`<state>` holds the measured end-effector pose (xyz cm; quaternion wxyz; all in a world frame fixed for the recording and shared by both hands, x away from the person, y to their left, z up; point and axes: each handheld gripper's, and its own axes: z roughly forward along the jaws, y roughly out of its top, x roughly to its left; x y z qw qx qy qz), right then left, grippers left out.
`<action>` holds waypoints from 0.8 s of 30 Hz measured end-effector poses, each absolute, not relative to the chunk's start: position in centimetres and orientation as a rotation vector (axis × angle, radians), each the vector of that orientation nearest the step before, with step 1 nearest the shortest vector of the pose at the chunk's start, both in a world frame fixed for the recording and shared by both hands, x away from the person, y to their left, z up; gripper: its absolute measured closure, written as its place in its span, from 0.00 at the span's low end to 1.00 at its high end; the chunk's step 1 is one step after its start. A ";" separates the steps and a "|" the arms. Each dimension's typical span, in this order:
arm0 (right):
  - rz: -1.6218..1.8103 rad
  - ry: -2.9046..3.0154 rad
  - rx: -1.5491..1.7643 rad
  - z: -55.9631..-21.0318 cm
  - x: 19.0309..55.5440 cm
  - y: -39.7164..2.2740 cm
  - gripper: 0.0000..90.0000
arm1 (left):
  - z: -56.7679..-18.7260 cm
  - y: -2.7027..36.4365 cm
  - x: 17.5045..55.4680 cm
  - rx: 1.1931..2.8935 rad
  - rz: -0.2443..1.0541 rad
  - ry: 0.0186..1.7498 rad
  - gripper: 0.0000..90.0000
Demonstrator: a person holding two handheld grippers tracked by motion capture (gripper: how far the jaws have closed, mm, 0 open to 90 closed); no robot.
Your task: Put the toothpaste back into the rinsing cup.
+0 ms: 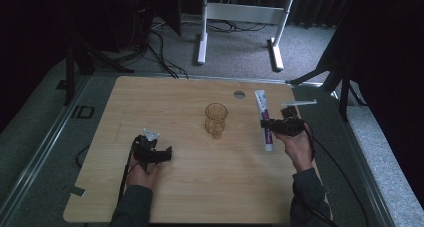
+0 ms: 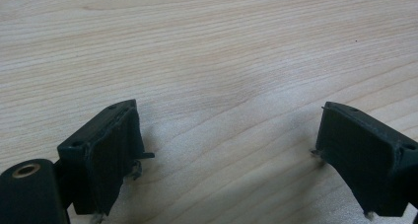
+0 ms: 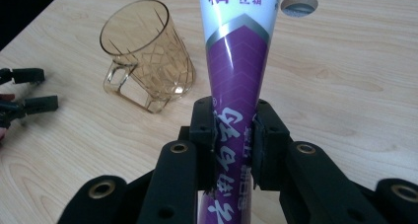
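The right hand-held gripper [image 3: 235, 135] is clenching a purple-and-white tube [image 3: 236, 61] near its lower end, its two black jaws pressing on either side, and the tube is pointing away along the tabletop [image 1: 190, 187], though whether it is lying on the wood or lifted just off it is hard to tell. Beside it, toward the middle, an amber glass mug [image 1: 216, 120] is standing upright. Well apart, the left hand-held gripper [image 2: 226, 155] is resting low over bare wood, its jaws spread wide and grasping nothing.

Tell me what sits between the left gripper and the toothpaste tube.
In the high view, the amber glass mug stands on the table between the left gripper and the toothpaste tube.
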<state>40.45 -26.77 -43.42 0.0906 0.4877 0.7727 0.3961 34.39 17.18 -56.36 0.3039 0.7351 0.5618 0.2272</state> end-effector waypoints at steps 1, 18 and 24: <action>1.183 2.293 1.448 -43.4 40.5 -26.7 0.83 | -56.4 17.2 34.4 1.948 0.602 1.488 0.11; 1.231 2.243 1.413 -42.3 41.2 -26.2 0.83 | -56.4 17.2 34.4 1.951 0.602 1.486 0.11; 1.257 2.222 1.409 -42.2 41.6 -26.2 0.83 | -56.4 17.2 34.4 1.950 0.602 1.486 0.11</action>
